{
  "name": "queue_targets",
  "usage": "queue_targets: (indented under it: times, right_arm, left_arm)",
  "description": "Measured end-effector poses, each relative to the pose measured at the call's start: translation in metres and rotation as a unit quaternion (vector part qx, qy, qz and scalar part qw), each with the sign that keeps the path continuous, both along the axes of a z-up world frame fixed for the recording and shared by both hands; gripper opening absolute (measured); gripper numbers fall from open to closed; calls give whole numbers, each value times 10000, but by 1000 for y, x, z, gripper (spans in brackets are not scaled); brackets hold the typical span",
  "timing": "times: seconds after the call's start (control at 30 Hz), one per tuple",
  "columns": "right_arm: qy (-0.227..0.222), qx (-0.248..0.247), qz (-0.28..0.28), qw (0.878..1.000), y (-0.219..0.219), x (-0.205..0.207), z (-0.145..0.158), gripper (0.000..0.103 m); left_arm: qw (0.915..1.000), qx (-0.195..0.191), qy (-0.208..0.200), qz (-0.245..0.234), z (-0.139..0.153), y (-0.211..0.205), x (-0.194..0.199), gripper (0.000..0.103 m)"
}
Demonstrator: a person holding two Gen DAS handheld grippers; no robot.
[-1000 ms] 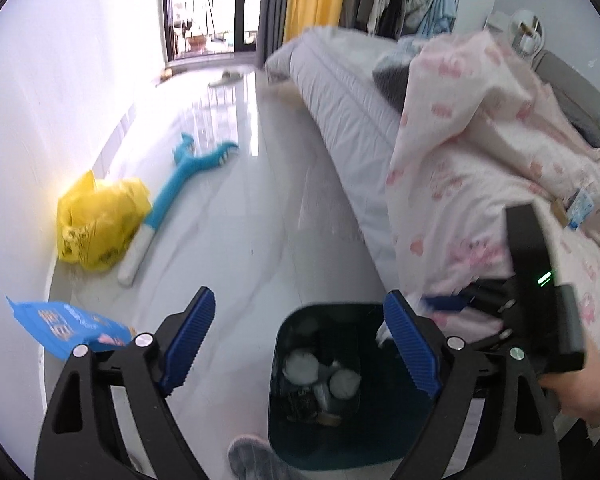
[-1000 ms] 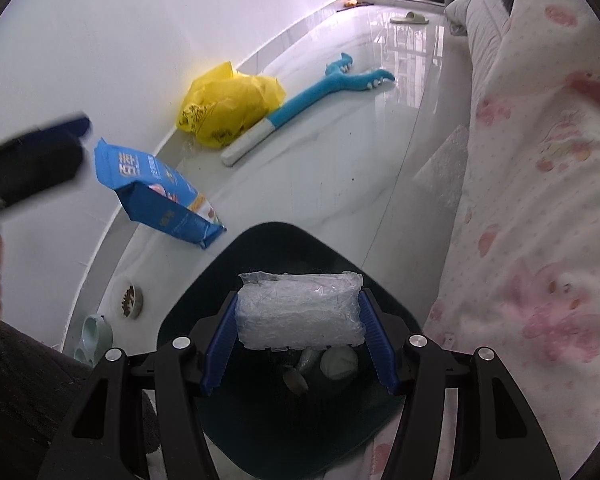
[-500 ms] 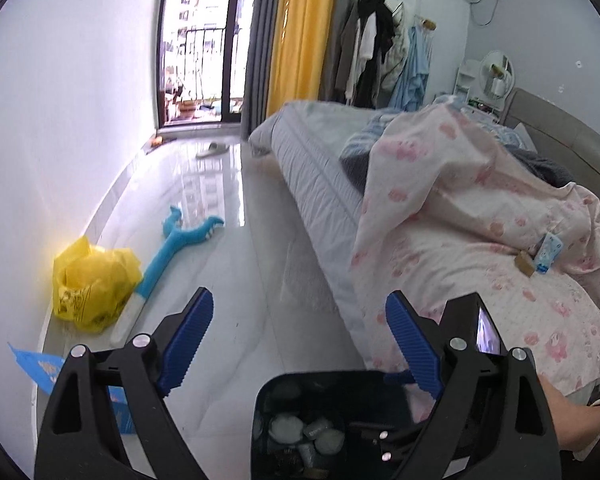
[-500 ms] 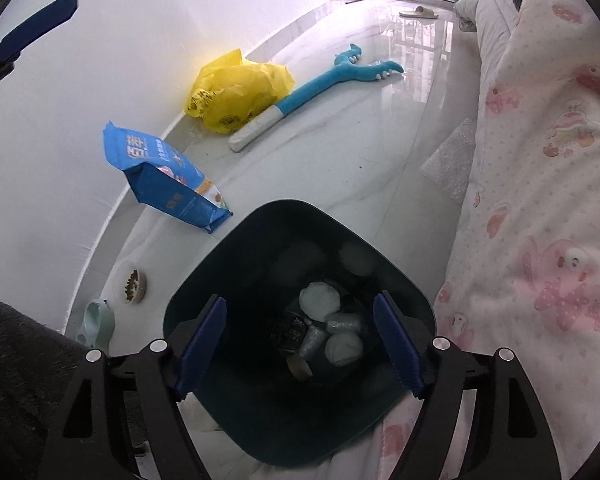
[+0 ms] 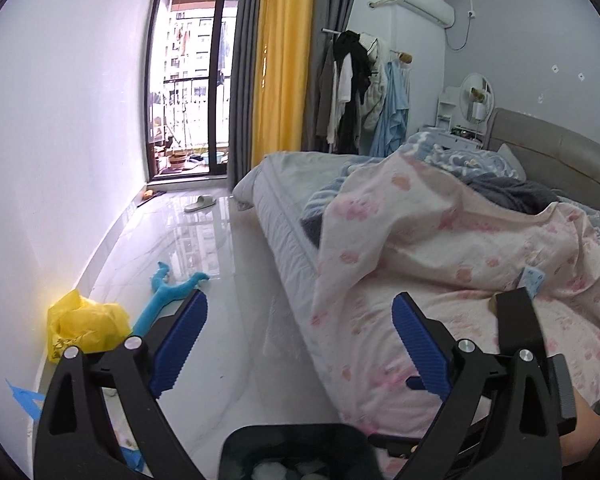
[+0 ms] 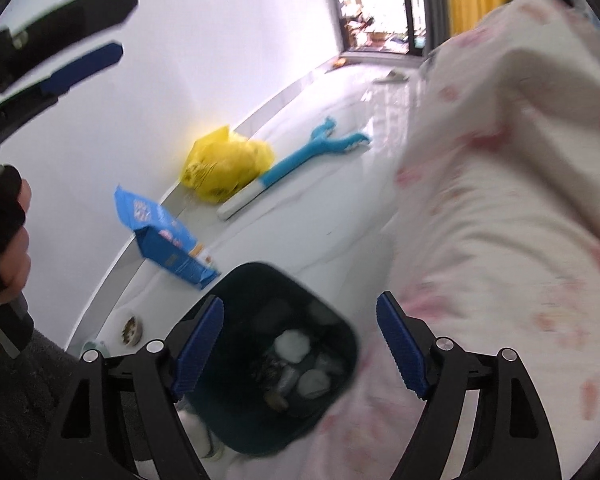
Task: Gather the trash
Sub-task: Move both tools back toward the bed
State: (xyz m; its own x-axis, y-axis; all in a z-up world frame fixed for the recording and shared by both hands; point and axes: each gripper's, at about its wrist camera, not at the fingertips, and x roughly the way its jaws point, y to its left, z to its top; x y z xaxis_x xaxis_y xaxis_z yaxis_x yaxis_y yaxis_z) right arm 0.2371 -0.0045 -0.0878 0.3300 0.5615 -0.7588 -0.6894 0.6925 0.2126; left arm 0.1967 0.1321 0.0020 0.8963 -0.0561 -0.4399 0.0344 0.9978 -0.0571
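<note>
A dark teal bin (image 6: 260,276) stands on the floor by the bed, with crumpled white trash (image 6: 292,346) inside. My right gripper (image 6: 300,304) hangs above it, its jaws opening, nothing between them. The left gripper (image 5: 296,304) is higher and points across the room, with its jaws also opening and empty. Only the bin's rim (image 5: 260,432) shows at the bottom of the left wrist view. A yellow bag (image 6: 224,164), a blue packet (image 6: 160,236) and a blue long-handled tool (image 6: 300,156) lie on the floor by the wall. A small blue-white packet (image 5: 532,280) rests on the quilt.
The bed with a pink-print quilt (image 5: 440,260) fills the right side. A slipper (image 5: 200,202) lies near the balcony door. A small pet bowl (image 6: 132,328) sits by the wall. A person's hand (image 6: 8,240) holds the left gripper's handle.
The right gripper let go of a clear plastic wrap over the bin and its jaws spread. Both grippers rose, and the left one tilted up toward the room.
</note>
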Motion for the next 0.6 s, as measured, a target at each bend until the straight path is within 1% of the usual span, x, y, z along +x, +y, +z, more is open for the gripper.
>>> queue_targets:
  times: [0.2, 0.3, 0.47, 0.6]
  right_arm:
    - [-413, 37, -498, 9979, -42, 8, 17, 80]
    - [-598, 16, -736, 9955, -63, 12, 23, 83]
    - [-720, -22, -1192, 9903, -99, 24, 28, 83]
    - [-761, -4, -1725, 9821, -137, 38, 30, 86]
  left_arm:
    - [9996, -10, -259, -62, 9, -27, 5, 96]
    - [9993, 45, -345, -156, 9, -44, 9, 96]
    - [9990, 16, -344, -286, 7, -67, 20, 97]
    - [9988, 60, -270, -397, 2, -89, 29, 97]
